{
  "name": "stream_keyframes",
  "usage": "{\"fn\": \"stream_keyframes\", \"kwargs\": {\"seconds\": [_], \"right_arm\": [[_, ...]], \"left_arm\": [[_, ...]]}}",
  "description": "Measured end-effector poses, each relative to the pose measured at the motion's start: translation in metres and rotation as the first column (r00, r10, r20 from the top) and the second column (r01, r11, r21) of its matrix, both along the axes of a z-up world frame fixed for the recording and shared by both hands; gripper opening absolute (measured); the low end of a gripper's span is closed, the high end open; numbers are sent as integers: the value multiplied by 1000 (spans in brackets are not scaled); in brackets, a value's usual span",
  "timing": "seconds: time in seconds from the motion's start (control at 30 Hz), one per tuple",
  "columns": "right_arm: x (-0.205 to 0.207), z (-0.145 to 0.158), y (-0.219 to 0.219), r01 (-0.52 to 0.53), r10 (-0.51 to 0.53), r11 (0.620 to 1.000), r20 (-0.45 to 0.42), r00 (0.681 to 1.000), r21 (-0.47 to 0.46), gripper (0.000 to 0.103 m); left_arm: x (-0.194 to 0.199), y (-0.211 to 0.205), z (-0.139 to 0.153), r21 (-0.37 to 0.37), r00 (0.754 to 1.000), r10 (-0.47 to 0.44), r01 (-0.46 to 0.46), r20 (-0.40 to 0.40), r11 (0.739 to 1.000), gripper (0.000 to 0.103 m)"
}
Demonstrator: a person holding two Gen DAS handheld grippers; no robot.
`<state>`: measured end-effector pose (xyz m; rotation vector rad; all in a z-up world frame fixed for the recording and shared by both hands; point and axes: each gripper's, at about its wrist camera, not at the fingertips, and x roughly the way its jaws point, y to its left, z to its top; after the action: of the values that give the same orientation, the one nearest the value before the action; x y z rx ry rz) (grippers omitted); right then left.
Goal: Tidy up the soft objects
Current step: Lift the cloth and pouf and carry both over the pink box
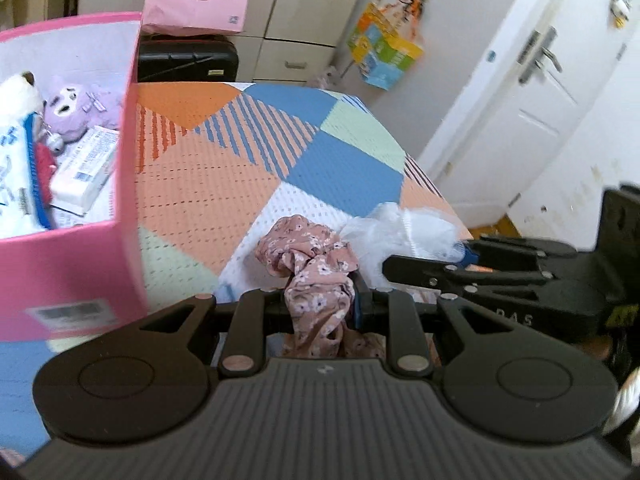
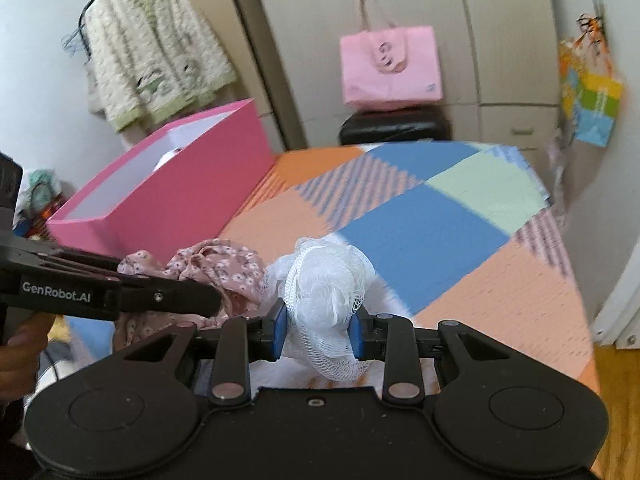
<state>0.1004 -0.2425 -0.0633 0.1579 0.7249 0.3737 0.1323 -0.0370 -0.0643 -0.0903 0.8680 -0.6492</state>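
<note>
From my left wrist camera, my left gripper [image 1: 320, 300] has its fingers squeezed on the pink flowery cloth [image 1: 316, 276]; the pink box [image 1: 72, 272] sits left on the bed [image 1: 224, 176] — a purple plush [image 1: 70, 110] lies inside. From my right wrist camera, my right gripper [image 2: 320, 330] pinches the white mesh pouf [image 2: 328, 284]; the flowery cloth sits just left.

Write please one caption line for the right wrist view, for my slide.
Right gripper shut on a white mesh puff, beside the left gripper with floral cloth, pink box behind.
</note>
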Motion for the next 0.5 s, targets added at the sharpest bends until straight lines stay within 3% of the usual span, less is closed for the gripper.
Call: {"fn": "stream_keyframes", "kwargs": {"seconds": [0.23,0.5], "right_arm": [[-6,27,26,-96,95,995,-55,994,-15,36],[-6,70,67,-269,269,963,-10,963,-8,36]], "left_arm": [[-27,35,30,38,999,-34,33,22,999,21],[-35,82,70,30,996,35,-37,77,999,21]]}}
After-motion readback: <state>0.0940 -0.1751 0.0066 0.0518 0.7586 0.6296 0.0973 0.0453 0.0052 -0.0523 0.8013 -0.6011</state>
